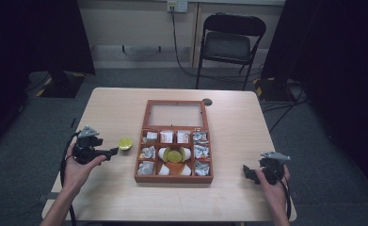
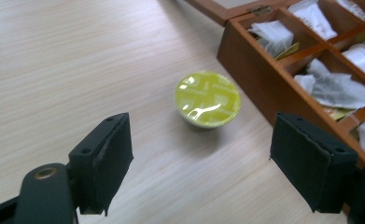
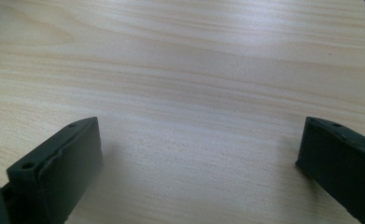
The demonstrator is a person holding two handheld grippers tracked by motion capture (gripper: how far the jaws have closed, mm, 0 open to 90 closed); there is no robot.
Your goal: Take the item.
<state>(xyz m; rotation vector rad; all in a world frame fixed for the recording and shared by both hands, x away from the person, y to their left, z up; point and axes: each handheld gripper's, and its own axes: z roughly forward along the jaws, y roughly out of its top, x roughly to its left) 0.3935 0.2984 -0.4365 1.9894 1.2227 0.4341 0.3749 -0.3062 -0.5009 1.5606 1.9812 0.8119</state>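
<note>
Left gripper view: fingers [image 2: 200, 170] released; wooden box [image 2: 259, 60] cut off beside green capsule [image 2: 208, 99].

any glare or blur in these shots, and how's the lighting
High view: dim, dark surroundings, table evenly lit. Left gripper view: bright glare streak on the green capsule foil lid, the capsule slightly soft, the wooden box sharper. Right gripper view: pale sheen across the far wood grain, soft shadows by the jaws.

No readable text anywhere, pale pattern on the green capsule [image 2: 208, 99] lid ahead of the fingers, too blurred to read
</note>
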